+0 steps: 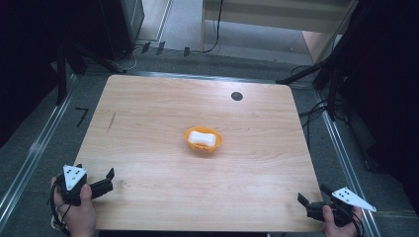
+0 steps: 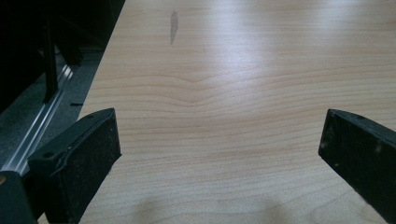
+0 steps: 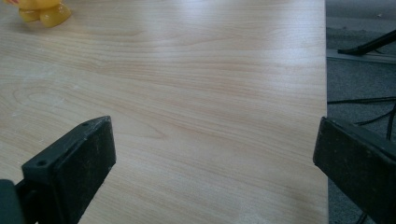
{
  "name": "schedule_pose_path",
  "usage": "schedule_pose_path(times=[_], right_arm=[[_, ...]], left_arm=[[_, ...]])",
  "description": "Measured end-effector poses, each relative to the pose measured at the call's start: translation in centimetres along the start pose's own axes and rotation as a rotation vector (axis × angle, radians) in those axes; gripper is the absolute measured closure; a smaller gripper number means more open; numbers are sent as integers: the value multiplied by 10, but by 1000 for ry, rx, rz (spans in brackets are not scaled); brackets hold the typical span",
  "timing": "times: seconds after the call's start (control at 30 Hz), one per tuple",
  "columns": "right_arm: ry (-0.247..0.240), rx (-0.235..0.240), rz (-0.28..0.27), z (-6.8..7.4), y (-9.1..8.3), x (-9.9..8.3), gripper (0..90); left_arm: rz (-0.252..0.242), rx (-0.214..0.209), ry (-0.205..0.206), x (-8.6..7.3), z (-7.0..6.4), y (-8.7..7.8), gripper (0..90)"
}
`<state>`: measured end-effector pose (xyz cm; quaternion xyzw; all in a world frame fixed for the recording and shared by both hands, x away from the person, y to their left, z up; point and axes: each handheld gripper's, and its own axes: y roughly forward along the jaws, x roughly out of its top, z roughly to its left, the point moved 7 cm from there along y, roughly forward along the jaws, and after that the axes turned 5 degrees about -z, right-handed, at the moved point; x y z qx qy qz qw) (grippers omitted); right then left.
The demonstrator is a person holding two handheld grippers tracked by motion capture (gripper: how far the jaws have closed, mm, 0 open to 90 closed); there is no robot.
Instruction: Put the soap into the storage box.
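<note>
- Tongs, left (image 1: 109,178): I hold them at the near left corner of the table (image 1: 148,123); the two black jaws are spread wide with bare wood between them and pinch nothing. In the left gripper view the inner pads (image 2: 100,144) look matte and faintly grainy, set on blocky moulded fingers.
- Tongs, right (image 1: 311,195): I hold them at the near right corner, jaws likewise spread and pinching nothing. In the right gripper view the right-hand jaw hangs past the table edge, over grey floor and dark cables (image 3: 359,100).
- Grey three-cornered plates sit on top of both tongs, flat and pale with small dark holes.
- Orange bowl (image 1: 203,139): oval, shallow, glossy plastic, standing on the table well ahead of both tongs, between them and somewhat nearer the right pair. In the right gripper view its yellow-orange translucent edge (image 3: 42,10) shows far ahead and to the left of my jaws.
- White bar (image 1: 203,138): a smooth, rounded oblong block lying inside the bowl, well apart from either pair.
- Table surface: light wood-grain laminate, smooth with a soft sheen, rounded corners. A dark streak (image 2: 173,25) lies well ahead of the left tongs; a small black round disc (image 1: 236,96) sits beyond the bowl.
</note>
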<state>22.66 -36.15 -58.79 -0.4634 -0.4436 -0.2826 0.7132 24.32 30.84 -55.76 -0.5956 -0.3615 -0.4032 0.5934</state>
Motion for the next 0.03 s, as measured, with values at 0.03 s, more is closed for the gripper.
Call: schedule_pose_path(times=[0.03], right_arm=[[-2,-1,0,0,0,0,0]], left_arm=[[-2,0,1,0,0,0,0]])
